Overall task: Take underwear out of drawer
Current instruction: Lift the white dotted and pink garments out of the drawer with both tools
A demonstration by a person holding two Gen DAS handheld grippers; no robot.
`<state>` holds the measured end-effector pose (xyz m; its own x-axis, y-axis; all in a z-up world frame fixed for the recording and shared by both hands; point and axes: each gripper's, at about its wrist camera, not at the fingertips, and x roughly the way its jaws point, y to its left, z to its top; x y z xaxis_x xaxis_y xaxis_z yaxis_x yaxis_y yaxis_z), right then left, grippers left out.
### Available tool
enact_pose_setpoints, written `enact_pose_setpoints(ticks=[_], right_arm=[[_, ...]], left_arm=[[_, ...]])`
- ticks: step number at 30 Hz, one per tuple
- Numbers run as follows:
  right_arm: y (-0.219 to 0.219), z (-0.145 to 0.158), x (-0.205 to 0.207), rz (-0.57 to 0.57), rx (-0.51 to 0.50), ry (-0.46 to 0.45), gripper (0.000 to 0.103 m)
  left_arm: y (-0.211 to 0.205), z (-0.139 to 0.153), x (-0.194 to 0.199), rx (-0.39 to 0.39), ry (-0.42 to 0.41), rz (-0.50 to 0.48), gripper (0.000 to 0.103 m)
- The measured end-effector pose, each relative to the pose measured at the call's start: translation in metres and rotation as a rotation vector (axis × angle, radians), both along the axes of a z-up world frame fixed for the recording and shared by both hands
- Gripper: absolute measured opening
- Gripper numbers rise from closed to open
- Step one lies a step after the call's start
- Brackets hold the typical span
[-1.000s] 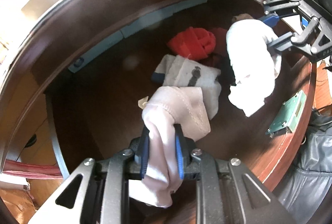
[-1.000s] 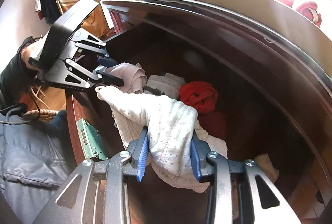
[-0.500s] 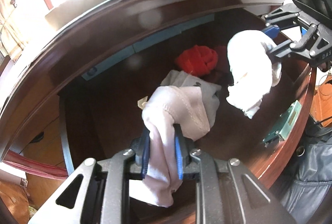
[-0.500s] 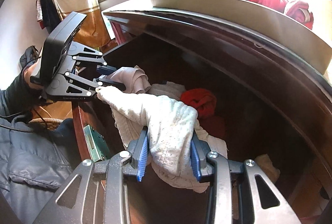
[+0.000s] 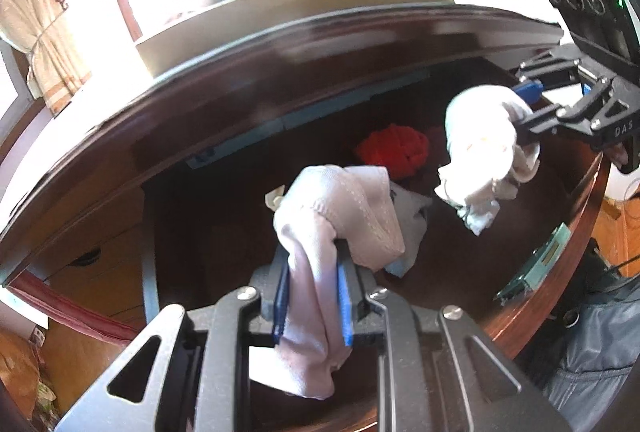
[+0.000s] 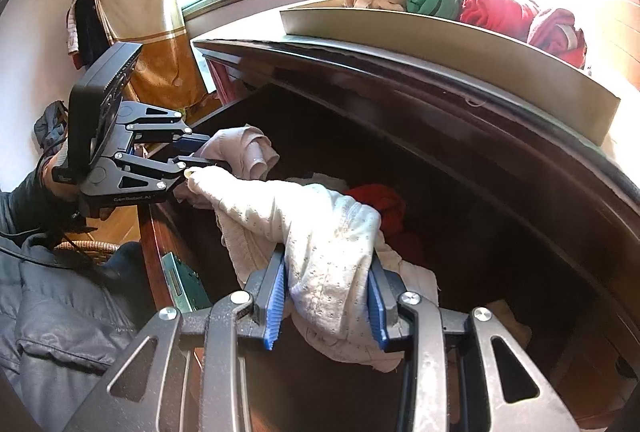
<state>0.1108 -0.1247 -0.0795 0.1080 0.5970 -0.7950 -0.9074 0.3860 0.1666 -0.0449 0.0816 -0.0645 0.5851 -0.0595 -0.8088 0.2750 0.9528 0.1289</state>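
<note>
Drawer floor [image 6: 500, 232]: lost in shadow.
Grey garment [image 5: 412, 228]: mostly covered by pink underwear [image 5: 344, 207].
Right claw [image 5: 524, 107]: tips buried in white cloth [image 5: 480, 147].

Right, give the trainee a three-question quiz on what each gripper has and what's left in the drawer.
1. True or false: the left gripper has its jaws shut on a pale pink garment.
2. The right gripper holds: A) a red garment B) a white dotted garment C) nothing.
3. What colour is the bundle lying in the drawer between the two held pieces?

Key: 1 true; 2 B; 3 red.
</note>
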Motion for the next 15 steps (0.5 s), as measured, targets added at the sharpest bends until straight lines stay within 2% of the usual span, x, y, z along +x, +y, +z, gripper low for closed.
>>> enact_pose_setpoints(ticks=[15], right_arm=[[-0.014,0.007,-0.008,-0.066,0.062,-0.034,0.037]], left_arm=[[0.031,0.022,-0.035,-0.096,-0.109,0.073,0.018]])
